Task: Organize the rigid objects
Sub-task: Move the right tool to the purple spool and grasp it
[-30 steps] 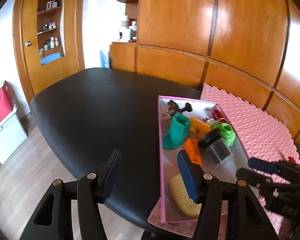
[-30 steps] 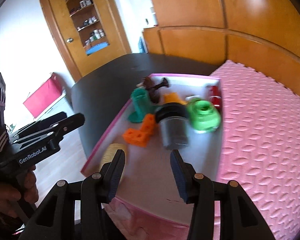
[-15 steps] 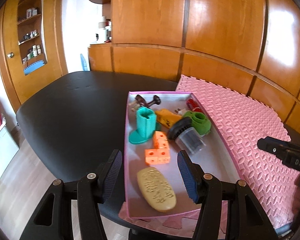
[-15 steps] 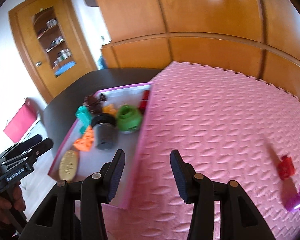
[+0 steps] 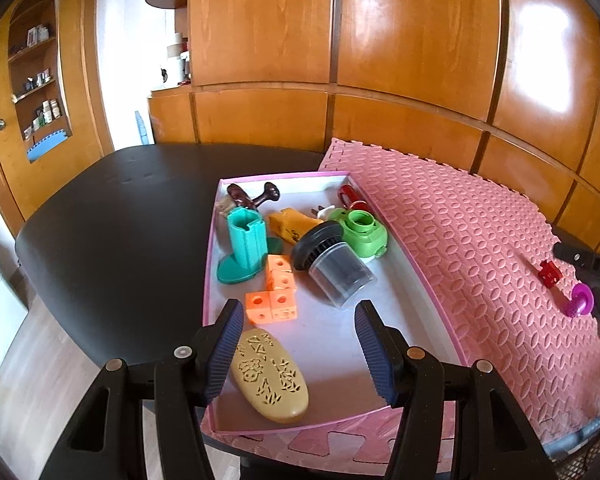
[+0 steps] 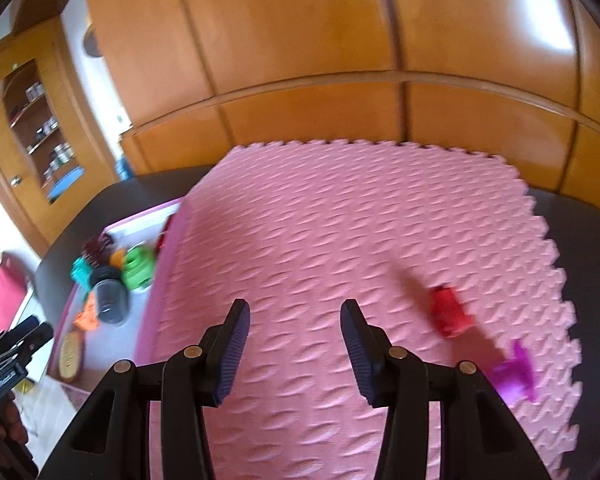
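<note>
Tools come first in both views, each with its jaws apart and nothing between them: the left tool (image 5: 298, 350) hangs over the near end of the pink tray (image 5: 440, 304), above the yellow oval piece (image 5: 270, 376). Beyond this piece, inside the tray, lie the orange blocks (image 5: 274, 290), the dark cup (image 5: 332, 264) and the green parts. The right tool (image 6: 294, 346) is over the pink mat (image 6: 320, 240), right of the tray; the red piece (image 6: 450, 312) and the purple piece (image 6: 514, 372) lie loose there. I judge the blurred right view risks a missed grasp that knocks them off the worktop (image 5: 112, 216).
</note>
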`<state>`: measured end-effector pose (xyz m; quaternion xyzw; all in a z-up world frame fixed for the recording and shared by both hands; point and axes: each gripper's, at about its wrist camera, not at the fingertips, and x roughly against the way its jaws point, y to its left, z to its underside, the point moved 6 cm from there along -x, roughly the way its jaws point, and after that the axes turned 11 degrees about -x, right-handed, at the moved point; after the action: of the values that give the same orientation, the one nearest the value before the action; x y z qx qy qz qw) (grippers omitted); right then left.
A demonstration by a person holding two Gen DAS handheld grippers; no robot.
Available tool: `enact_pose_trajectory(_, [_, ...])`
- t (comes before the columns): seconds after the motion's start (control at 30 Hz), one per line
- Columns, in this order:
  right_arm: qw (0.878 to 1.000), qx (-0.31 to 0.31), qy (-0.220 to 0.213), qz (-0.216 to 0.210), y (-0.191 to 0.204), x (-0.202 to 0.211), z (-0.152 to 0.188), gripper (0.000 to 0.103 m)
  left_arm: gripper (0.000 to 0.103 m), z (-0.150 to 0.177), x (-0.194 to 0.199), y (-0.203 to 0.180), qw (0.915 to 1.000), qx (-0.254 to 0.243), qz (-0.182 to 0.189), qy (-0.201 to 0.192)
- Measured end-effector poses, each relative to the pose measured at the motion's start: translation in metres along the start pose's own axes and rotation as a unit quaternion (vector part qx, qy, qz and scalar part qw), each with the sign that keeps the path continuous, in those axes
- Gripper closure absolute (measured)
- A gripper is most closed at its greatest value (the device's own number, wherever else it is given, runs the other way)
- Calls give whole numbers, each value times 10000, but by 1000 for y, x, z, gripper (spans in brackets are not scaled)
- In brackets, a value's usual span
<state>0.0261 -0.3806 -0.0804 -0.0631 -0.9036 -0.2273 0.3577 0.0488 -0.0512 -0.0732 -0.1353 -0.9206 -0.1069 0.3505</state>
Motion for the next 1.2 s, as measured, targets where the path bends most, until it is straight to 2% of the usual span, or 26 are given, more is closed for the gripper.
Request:
enact_pose_trajectory(0.33, [9926, -707, -581, 802, -91, 37, -28, 56, 44, -1, -3, -13, 9998, -159, 148, 22])
enact_pose_trajectory(0.5, [9778, -1314, -893, 1367, -152, 44, -26, 56, 44, -4, -3, -23, 9994, -278, 211, 22])
enact_pose_trajectory(0.6, [9669, -1889, -820, 1508, -177, 43, -24, 56, 44, -5, -3, -32, 9989, -394, 272, 7])
enact_pose_trajectory(0.7, [9629, -2070, -935, 1459, -186, 48, -26, 56, 44, -6, -4, -43, 9981, -513, 339, 19])
enact_pose_trajectory(1.2, [9636, -2214, -714, 1317, -186, 39, -19, 56, 43, -7, -11, -78, 9944, -908, 520, 125])
